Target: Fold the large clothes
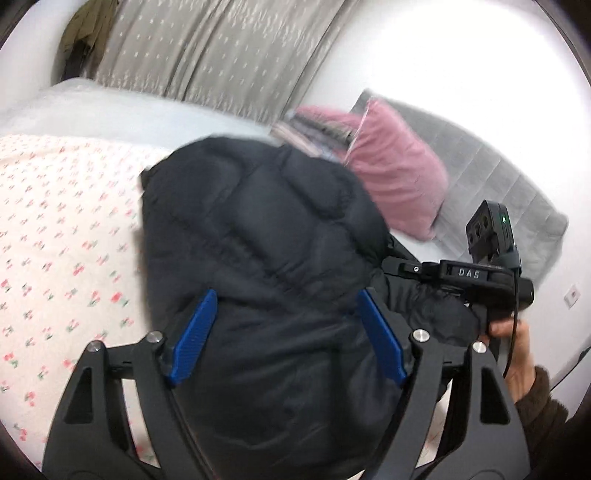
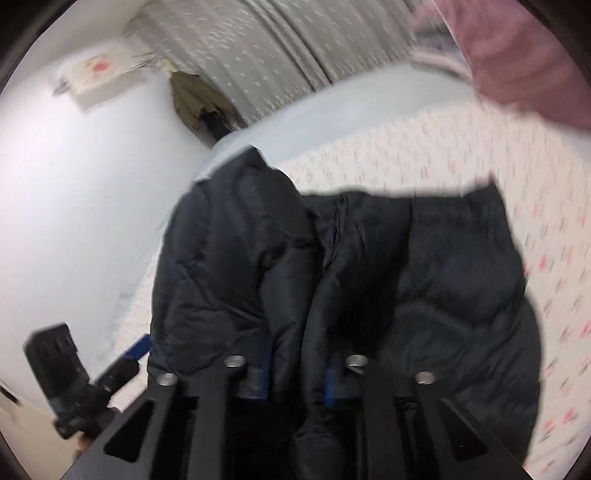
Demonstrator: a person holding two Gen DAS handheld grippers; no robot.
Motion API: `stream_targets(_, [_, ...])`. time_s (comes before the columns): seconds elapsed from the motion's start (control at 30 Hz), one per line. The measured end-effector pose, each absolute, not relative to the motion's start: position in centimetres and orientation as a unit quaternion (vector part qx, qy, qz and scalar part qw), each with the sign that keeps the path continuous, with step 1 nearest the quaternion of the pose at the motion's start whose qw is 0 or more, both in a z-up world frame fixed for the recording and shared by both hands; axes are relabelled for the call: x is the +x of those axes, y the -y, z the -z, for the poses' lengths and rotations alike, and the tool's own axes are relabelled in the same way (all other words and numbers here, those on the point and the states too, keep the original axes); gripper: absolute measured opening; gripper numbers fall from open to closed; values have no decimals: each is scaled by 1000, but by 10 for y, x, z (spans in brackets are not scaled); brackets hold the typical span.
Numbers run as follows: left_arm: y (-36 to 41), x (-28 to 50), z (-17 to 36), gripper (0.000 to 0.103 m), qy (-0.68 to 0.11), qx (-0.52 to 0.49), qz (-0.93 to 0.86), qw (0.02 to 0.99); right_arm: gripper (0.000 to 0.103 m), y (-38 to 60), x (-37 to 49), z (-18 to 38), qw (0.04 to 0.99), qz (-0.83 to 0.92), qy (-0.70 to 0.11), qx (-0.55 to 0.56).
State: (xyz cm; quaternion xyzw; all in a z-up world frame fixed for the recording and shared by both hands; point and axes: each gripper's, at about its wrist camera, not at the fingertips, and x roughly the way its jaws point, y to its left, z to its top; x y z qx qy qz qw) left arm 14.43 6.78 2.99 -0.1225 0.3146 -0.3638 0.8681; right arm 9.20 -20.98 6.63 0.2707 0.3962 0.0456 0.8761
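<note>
The black puffer jacket [image 1: 258,258] lies bunched on the bed [image 1: 55,229], on a white sheet w/ small red flowers. In the left wrist view the left gripper [image 1: 286,332] has its jaws wide apart; the blue pads [image 1: 195,332] stand on both sides of a bulge of the jacket, and I cannot tell if they touch the fabric (nothing is pinched there). To the right in the same view the right gripper [image 1: 397,266] points into the jacket's edge, a hand [image 1: 517,354] in a brown sleeve [image 1: 543,402] holding it.

In the right wrist view the right gripper [image 2: 295,376] has its jaws nearly together, closed on a fold of the jacket [image 2: 332,277] between the pads. The left gripper [image 2: 138,347] shows at lower left, beside the jacket.

Behind the bed: a pink pillow [image 1: 395,173], a grey headboard [image 1: 480,173], grey curtains [image 1: 207,51] and a dark green coat [image 1: 79,33] hanging on the wall.
</note>
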Motion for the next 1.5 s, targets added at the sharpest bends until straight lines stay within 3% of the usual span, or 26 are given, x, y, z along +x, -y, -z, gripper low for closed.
stream_targets(0.17, [-9, 132, -38, 79, -281, -117, 421, 854, 14, 240, 55, -116, 923, -59, -281, 258])
stream_targets(0.27, [28, 130, -18, 79, -315, -62, 434, 842, 16, 273, 51, -92, 909, -21, -314, 275])
stream_targets(0.3, [40, 129, -10, 79, -327, -41, 440, 835, 24, 287, 53, -68, 890, 15, -360, 278])
stream_targets(0.4, [69, 120, 7, 79, -333, 16, 443, 832, 69, 317, 51, -27, 841, 66, -431, 321])
stream_targets(0.43, [72, 120, 7, 79, -334, 22, 444, 831, 72, 326, 48, -27, 836, 76, -428, 336])
stream_targets(0.63, [72, 125, 8, 79, -343, 10, 446, 826, 72, 339, 43, -84, 885, 79, -300, 347])
stream_targets(0.77, [72, 119, 5, 80, -336, 27, 442, 831, 71, 312, 99, -70, 884, 27, -341, 320])
stream_targets(0.8, [71, 118, 5, 80, -334, 31, 440, 833, 66, 303, 112, -58, 879, 29, -368, 301])
stream_targets(0.83, [70, 118, 3, 80, -331, 35, 436, 836, 42, 295, 115, -43, 875, 31, -388, 288])
stream_targets(0.9, [62, 122, -6, 80, -330, 15, 427, 842, 16, 279, 121, -36, 876, 13, -390, 282])
stream_targets(0.93, [54, 126, -12, 80, -328, -13, 426, 843, 12, 271, 118, -47, 887, 17, -376, 270])
stream_targets(1.0, [40, 134, -20, 80, -314, -60, 413, 853, 11, 269, 95, -83, 916, 15, -298, 267])
stream_targets(1.1, [39, 146, -12, 80, -325, -66, 390, 859, 11, 287, 66, -88, 916, 84, -273, 283])
stream_targets(1.17, [48, 150, 1, 80, -342, -42, 376, 860, 14, 298, 64, -54, 887, 145, -335, 282])
stream_targets(1.2, [54, 148, 5, 81, -342, -25, 371, 863, 26, 300, 69, -28, 866, 145, -384, 285])
stream_targets(1.27, [60, 143, 5, 81, -338, -3, 356, 871, 32, 300, 70, -13, 859, 142, -397, 291])
stream_targets(1.5, [70, 137, -27, 81, -317, -15, 330, 889, 38, 255, 58, -92, 926, 165, -283, 189])
